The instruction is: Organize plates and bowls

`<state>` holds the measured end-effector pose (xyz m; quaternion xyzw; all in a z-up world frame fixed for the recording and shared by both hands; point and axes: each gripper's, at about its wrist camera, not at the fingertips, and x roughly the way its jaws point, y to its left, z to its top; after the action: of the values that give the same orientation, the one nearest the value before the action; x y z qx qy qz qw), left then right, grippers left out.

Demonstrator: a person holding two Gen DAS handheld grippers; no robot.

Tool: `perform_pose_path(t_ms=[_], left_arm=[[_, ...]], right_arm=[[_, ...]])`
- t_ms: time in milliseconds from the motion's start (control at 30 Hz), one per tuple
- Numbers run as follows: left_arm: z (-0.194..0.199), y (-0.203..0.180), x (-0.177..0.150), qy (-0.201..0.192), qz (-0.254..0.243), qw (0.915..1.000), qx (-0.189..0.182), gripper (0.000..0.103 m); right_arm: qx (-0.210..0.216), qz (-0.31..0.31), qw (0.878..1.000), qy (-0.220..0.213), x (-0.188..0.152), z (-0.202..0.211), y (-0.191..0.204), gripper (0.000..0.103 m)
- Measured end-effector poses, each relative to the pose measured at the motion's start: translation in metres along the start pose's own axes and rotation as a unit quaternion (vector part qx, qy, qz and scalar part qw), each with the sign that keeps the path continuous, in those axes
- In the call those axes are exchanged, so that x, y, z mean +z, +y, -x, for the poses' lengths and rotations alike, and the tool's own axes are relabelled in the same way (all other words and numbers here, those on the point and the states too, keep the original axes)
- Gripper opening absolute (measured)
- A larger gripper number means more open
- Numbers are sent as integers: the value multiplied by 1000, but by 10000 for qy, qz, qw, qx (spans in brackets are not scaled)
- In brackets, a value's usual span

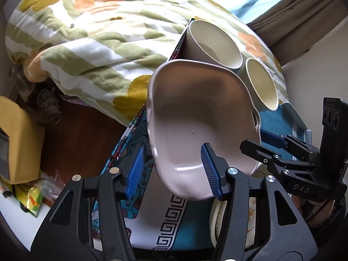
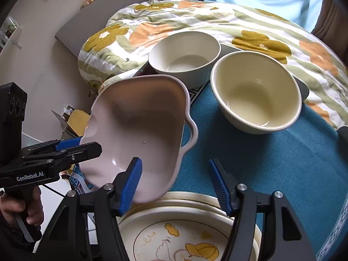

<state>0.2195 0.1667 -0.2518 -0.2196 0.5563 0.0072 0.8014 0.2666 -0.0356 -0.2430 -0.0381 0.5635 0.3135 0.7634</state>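
Note:
A pale pink handled dish hangs tilted in the air above the table; it also shows in the right wrist view. My left gripper is wide open around its near rim, and in the right wrist view one of its fingers lies along the dish's left rim. My right gripper is wide open with its left pad against the dish's lower edge; in the left wrist view it reaches behind the dish's right side. Below lie stacked cream plates with a duck drawing. Two cream bowls stand upright further back.
The table carries a teal cloth with a patterned border. A flowered quilt on a bed lies right behind the bowls. A yellow object and wooden floor are to the left.

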Motion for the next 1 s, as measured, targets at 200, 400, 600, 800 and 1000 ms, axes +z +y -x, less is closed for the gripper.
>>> perform_pose_path(t_ms=[200,400,600,800,1000], left_arm=[[-14,-1,8,51,-216,9997,138,44],[-23,-2,13,71,-519,9976,453,19],[-20,-10,13,-19,-840,9948,583,18],[1,-22,7,-254,-968,9927,667,18],[44,-56,-7,-648,-1164,9875,847,19]], right_arm=[[30,-193,9998,71,7,-15,-4,43],[32,-289,9996,59,9,-21,-3,13],[-91,-336,9994,15,6,-19,-2,12],[-25,-291,9994,-187,4,-4,3,12],[113,-239,9976,-632,-10,40,5,12]])
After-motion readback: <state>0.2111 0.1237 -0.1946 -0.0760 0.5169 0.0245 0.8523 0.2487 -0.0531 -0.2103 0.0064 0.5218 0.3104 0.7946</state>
